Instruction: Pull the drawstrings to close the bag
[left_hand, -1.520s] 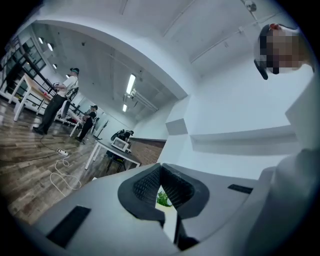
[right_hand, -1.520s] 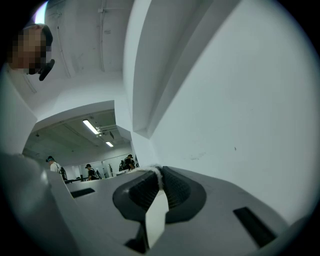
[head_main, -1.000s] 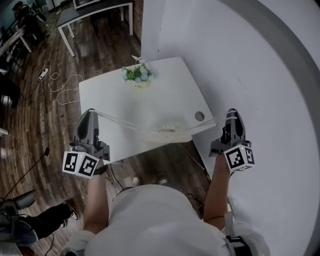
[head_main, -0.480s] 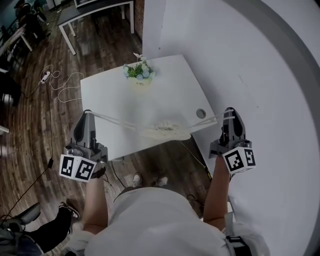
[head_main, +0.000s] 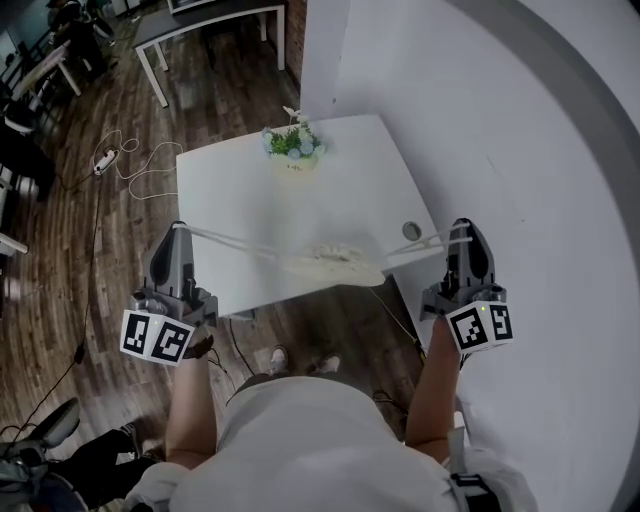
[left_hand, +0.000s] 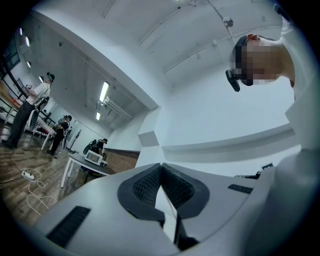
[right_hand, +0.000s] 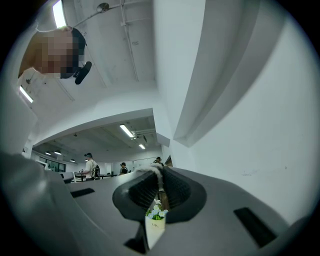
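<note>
The bag (head_main: 330, 262) lies gathered at the table's (head_main: 250, 190) near edge. The left gripper (head_main: 179, 230) and right gripper (head_main: 462, 229), jaws clenched on the drawstrings (head_main: 235, 240), stand wide apart, likely so the taut pull cinches its mouth.

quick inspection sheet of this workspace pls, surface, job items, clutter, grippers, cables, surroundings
Surface: white rectangular table, round grommet hole near its right edge.
Job's things: cream fabric drawstring bag at the table's near edge, top looks gathered.
Clutter: small pot of blue and white flowers at the far edge.
Grippers: left gripper shut on the left drawstring; right gripper shut on the right drawstring; both strings taut.
Cables: white power strip with looped cord on the floor, left of the table.
Surroundings: dark wood floor, white wall, second table beyond.
</note>
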